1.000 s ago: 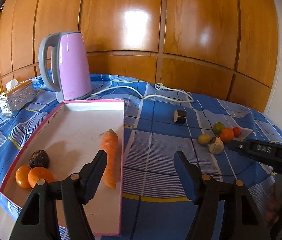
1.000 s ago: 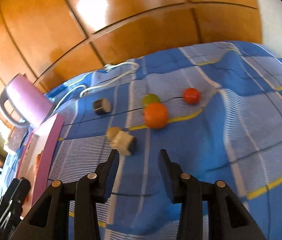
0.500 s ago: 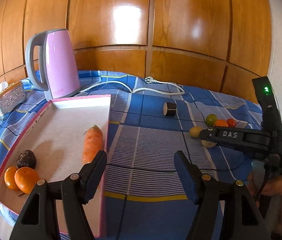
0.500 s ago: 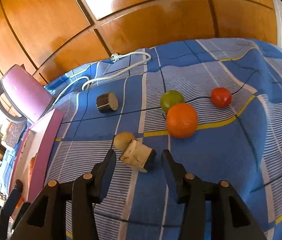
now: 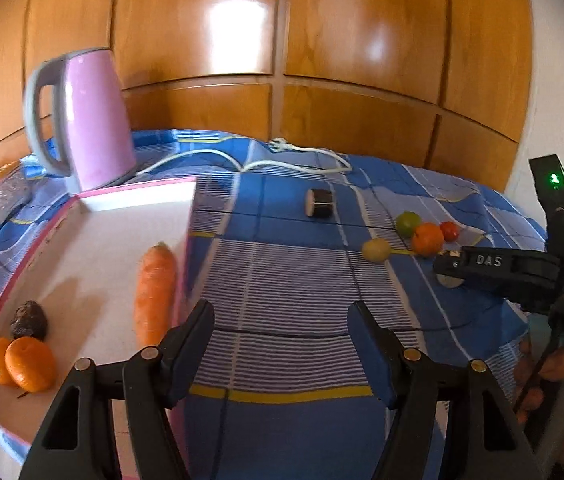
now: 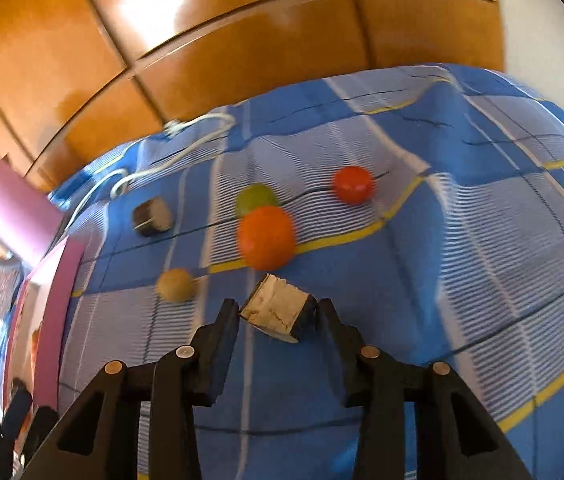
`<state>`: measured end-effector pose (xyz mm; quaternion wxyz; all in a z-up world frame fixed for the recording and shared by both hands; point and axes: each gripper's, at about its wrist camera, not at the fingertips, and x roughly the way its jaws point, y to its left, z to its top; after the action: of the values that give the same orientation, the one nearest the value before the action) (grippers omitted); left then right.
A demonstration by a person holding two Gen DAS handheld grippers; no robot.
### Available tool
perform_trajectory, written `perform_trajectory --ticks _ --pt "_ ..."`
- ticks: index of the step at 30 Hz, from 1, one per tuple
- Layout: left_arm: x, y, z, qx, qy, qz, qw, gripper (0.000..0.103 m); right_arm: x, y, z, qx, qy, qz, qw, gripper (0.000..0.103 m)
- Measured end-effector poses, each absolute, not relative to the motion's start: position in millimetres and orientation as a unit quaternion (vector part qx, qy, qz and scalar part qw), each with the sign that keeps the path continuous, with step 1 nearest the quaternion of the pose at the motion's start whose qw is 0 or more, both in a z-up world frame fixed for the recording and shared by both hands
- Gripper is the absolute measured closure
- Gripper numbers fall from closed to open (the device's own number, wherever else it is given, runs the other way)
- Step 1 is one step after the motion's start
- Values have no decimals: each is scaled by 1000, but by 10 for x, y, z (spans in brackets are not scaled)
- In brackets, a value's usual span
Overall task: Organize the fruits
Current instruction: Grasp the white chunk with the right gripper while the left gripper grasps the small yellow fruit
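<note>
Item: pale cut chunk (image 6: 278, 314) with a dark rind, lying on the blue checked cloth (image 6: 482, 240) between the fingers of our right gripper (image 6: 278, 322), which are closing on it, both pads at its sides. Just beyond: orange (image 6: 267, 237), green fruit (image 6: 255, 198), red fruit (image 6: 353, 185). Our left gripper (image 5: 284, 334) closes on nothing beside the tray (image 5: 82, 272) holding a carrot (image 5: 153, 286).

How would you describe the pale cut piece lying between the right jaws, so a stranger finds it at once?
On the blue checked cloth, look just in front of the big orange. There lies the blocky chunk, between the closing right gripper jaws. Unlike its round neighbours, it has flat pale faces and a dark rind.
</note>
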<state>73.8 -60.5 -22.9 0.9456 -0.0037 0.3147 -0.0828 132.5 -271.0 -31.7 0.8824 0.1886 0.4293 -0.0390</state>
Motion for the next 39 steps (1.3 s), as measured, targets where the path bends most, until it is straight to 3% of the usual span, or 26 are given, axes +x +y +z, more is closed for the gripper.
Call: perform_trajectory --ticks 3,6,32,36,39 --pt "803 -731 -249 10 326 -110 939 51 1334 -2718 -310 184 429 -42 883 63" --pt "906 -830 -278 8 342 -132 930 56 1337 -2735 -312 187 428 -42 883 63" --pt "2007 -1476 -492 -32 431 -200 879 59 1355 -2868 -331 230 425 -26 875 62" --pt "2068 -1520 -513 -32 433 -192 880 72 1367 -2834 -337 218 428 -28 877 62" --pt "2080 -1479 -530 -45 433 -194 879 73 1389 -2779 -343 195 431 -32 881 62"
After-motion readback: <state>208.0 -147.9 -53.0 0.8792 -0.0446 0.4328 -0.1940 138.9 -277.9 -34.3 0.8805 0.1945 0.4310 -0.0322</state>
